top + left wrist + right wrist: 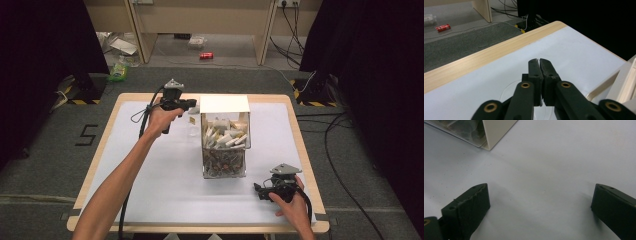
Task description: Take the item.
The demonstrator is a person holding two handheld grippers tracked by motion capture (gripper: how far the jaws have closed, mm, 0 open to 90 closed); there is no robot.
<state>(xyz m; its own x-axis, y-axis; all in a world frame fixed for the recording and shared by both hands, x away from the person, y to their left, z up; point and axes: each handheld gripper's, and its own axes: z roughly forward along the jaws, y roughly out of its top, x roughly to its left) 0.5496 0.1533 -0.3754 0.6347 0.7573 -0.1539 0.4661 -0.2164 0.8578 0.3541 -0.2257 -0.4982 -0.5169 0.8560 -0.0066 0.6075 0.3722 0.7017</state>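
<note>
Meanwhile, the left tongs (192, 104) hung clenched above the far side of the worktop (150, 180), a thin white sliver pinched at their tips, just left of the box (225, 142) of small parts. Farther right, the right tongs (259, 191) rested released on the worktop near the box's corner.
</note>
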